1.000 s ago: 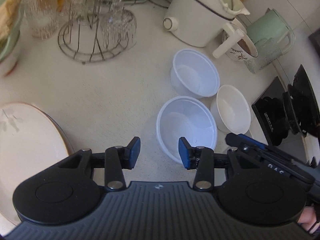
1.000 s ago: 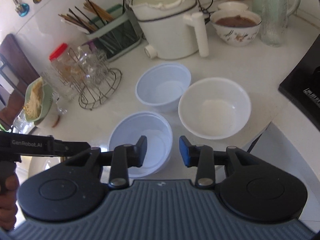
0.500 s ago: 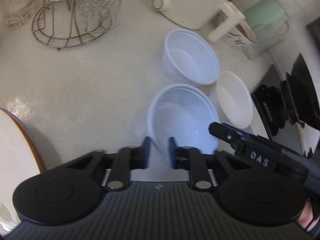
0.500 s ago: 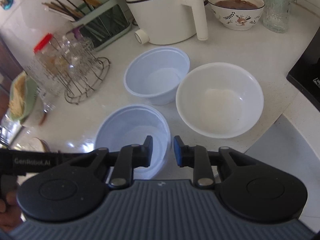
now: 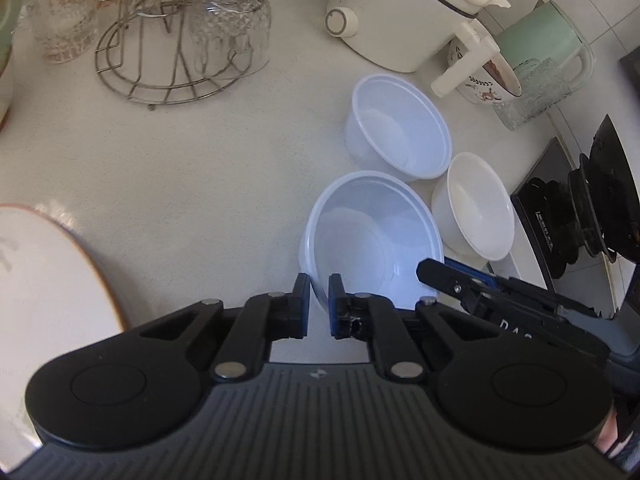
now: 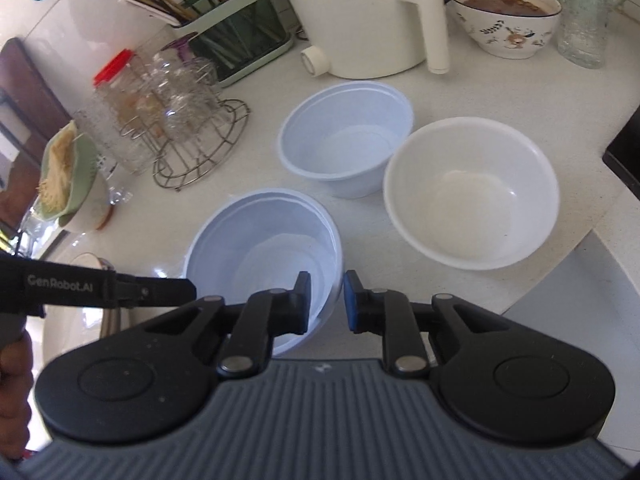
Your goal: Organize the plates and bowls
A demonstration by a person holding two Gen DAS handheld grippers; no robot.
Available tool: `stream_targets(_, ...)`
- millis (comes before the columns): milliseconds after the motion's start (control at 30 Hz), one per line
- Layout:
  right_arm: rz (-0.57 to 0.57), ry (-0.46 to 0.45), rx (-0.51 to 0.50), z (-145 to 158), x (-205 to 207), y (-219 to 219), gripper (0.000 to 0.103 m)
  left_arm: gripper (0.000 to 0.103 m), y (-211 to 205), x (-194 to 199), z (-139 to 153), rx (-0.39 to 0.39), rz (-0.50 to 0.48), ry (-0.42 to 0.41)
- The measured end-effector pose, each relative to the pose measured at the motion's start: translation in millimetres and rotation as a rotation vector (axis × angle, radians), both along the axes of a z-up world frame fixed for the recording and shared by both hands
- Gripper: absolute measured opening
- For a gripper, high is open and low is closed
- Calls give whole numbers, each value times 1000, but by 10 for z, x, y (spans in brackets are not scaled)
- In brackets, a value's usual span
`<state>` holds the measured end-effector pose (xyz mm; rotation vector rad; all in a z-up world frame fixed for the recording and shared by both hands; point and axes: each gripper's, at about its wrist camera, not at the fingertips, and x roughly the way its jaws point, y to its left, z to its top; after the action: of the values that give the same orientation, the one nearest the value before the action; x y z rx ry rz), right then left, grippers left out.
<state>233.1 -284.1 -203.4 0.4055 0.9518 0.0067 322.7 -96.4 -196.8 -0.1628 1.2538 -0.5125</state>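
Since earlier, both grippers apparently pinched bowl.

"GenRobot.AI" in pale letters on black side of left hand-held gripper, right wrist view. "DAS", partly cut off, on right hand-held gripper, left wrist view.

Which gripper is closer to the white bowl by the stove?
Right. The right gripper pinches the near bowl's rim on the side facing the white bowl. The left gripper grips the far rim.
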Motion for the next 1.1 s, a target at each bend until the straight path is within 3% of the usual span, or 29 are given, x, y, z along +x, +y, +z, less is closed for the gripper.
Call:
stream_targets(233, 49, -19, 51, 44, 19, 161, 21, 11, 314, -10, 83, -12, 58, 0)
stream_targets(533, 105, -8, 33, 7, 117, 494, 21, 11, 617, 52, 73, 10, 107, -7)
stream_targets(733, 101, 5, 26, -51, 154, 588, 21, 11, 676, 90, 37, 18, 117, -15)
stream_targets(933, 98, 7, 0, -41, 179, 673, 21, 11, 768, 112, -43, 7, 115, 29)
stream_targets(1100, 76, 20, -15, -39, 181, 771, 21, 12, 739, 116, -50, 48, 85, 26)
